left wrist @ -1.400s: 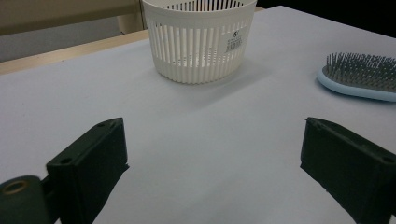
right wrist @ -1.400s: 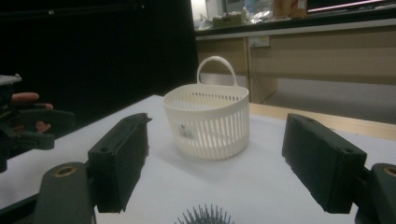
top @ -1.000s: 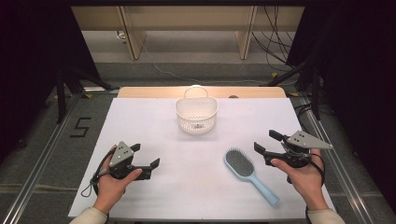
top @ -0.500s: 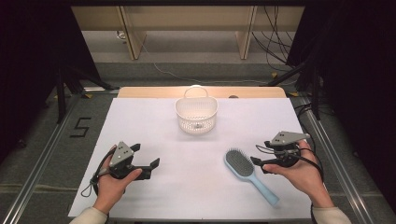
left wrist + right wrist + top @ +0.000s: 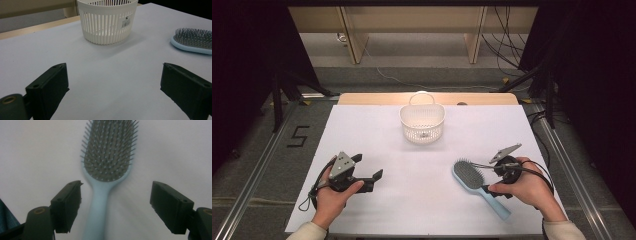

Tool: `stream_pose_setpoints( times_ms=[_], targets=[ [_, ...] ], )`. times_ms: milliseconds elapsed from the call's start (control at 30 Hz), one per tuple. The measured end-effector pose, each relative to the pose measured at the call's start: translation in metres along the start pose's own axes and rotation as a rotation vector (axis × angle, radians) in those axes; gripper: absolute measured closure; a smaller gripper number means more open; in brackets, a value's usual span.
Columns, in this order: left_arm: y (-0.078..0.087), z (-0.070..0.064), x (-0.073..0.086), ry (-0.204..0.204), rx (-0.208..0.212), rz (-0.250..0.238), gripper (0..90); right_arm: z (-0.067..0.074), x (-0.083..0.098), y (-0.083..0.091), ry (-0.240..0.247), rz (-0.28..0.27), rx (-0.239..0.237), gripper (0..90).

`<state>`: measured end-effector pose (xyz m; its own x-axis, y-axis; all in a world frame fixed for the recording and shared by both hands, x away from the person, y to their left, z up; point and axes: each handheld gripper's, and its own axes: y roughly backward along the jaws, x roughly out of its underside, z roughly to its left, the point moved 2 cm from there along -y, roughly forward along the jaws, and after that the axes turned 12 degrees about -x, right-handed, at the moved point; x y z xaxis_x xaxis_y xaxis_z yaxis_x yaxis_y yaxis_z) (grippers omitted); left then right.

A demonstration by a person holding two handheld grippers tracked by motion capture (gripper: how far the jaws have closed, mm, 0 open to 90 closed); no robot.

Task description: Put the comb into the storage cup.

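A light blue hairbrush (image 5: pixel 472 176) with grey bristles lies bristles-up on the white table at the right front, its handle pointing to the near right. My right gripper (image 5: pixel 488 177) is low over the handle and open. In the right gripper view its jaws (image 5: pixel 116 187) stand wide on either side of the hairbrush's (image 5: pixel 107 155) neck without touching it. A white slatted basket (image 5: pixel 422 122) stands upright at the middle back. My left gripper (image 5: pixel 368 166) rests at the left front, open and holding nothing. In the left gripper view it (image 5: pixel 115 82) points toward the basket (image 5: pixel 107 22).
The white sheet (image 5: pixel 362 130) covers the table, with a wooden strip (image 5: pixel 362 98) along its far edge. Dark stands and cables sit on the floor beyond both sides. Bare surface lies between the two grippers and in front of the basket.
My right gripper has moved left and down, from beside the brush to over its handle. The left gripper, basket and brush have stayed in place.
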<state>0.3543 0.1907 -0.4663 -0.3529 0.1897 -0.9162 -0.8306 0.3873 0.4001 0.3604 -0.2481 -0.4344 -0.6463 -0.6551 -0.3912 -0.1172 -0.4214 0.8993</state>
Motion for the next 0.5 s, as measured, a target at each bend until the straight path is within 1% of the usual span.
stream_pose_setpoints(
  times_ms=[100, 133, 167, 200, 233, 267, 300, 400, 467, 500],
  targets=[
    [0.000, 0.000, 0.000, -0.002, 0.001, 0.001, 7.5, 0.001, -0.003, -0.010, -0.012, 0.059, -0.008, 26.8],
    [0.000, 0.000, 0.000, 0.000, 0.000, 0.000, 7.5, 0.001, -0.004, -0.014, -0.008, 0.079, -0.011, 27.0],
    [0.000, 0.000, 0.000, 0.000, 0.000, 0.000, 7.5, 0.001, -0.004, -0.014, -0.008, 0.079, -0.011, 27.0],
    [0.000, 0.000, 0.000, 0.001, 0.000, 0.000, 7.5, 0.001, -0.005, -0.017, -0.012, 0.098, -0.015, 27.8],
    [0.000, 0.000, 0.000, 0.002, 0.001, -0.001, 7.5, 0.001, -0.007, -0.023, -0.021, 0.139, -0.016, 28.7],
    [0.000, 0.000, 0.000, 0.002, 0.001, -0.001, 7.5, 0.001, -0.008, -0.025, -0.025, 0.156, -0.015, 28.7],
    [0.000, 0.000, 0.000, 0.002, 0.001, -0.001, 7.5, 0.001, -0.008, -0.025, -0.025, 0.156, -0.015, 28.7],
    [0.000, 0.000, 0.000, 0.002, 0.002, -0.001, 7.5, 0.000, -0.010, -0.031, -0.039, 0.198, -0.018, 29.5],
    [0.000, 0.000, 0.000, 0.002, 0.002, -0.002, 7.5, 0.000, -0.010, -0.033, -0.042, 0.204, -0.018, 29.8],
    [0.000, 0.000, 0.000, 0.002, 0.002, -0.001, 7.5, 0.000, -0.010, -0.035, -0.040, 0.224, -0.018, 30.7]
  ],
)
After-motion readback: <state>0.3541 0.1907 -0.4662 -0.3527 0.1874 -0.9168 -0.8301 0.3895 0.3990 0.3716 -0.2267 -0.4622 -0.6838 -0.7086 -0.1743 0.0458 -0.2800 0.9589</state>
